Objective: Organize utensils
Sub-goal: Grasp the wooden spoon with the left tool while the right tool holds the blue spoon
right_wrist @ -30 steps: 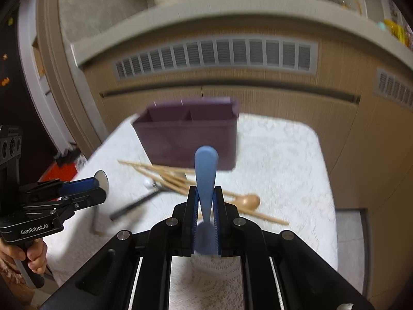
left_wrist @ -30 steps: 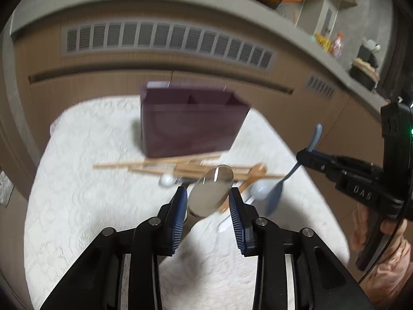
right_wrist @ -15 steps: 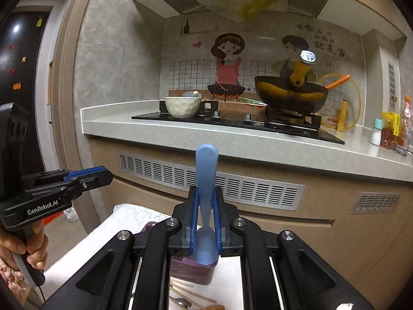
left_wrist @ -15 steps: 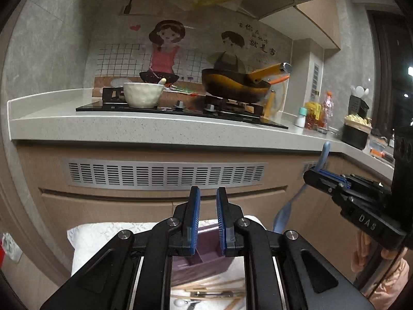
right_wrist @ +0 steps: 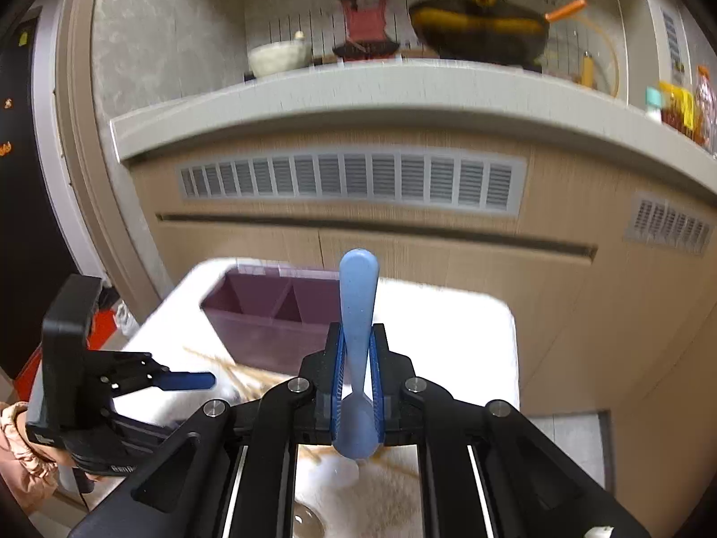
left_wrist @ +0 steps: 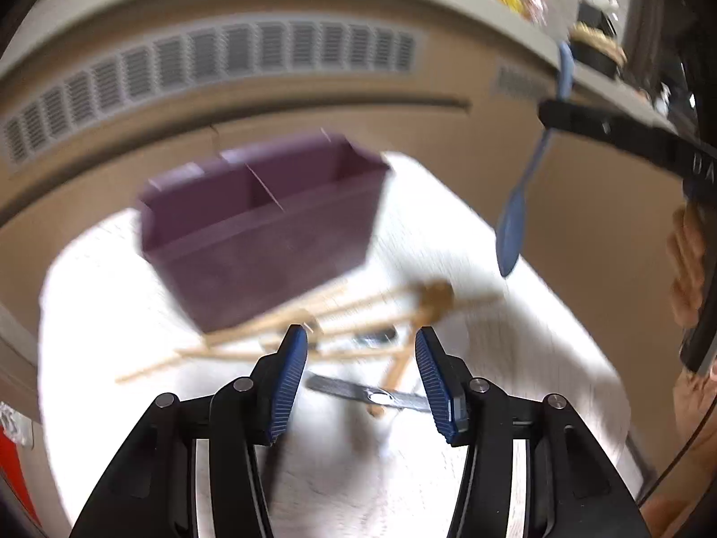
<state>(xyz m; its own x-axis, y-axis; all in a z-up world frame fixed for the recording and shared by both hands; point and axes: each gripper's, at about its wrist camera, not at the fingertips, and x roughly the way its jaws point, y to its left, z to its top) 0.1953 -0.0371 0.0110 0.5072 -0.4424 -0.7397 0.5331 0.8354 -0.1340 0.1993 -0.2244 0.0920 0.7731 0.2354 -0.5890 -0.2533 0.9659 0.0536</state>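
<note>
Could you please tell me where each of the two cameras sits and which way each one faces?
Left wrist: on the open left gripper, angled down at the purple organizer and scattered chopsticks.
Right wrist: on the right gripper, jaws shut on the blue spoon, facing the counter.
Shared: organizer, spoon, each other's gripper.

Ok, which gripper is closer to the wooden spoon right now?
Left. The left gripper hangs open just above the wooden spoon; the right gripper is raised off to the side, holding the blue spoon.
</note>
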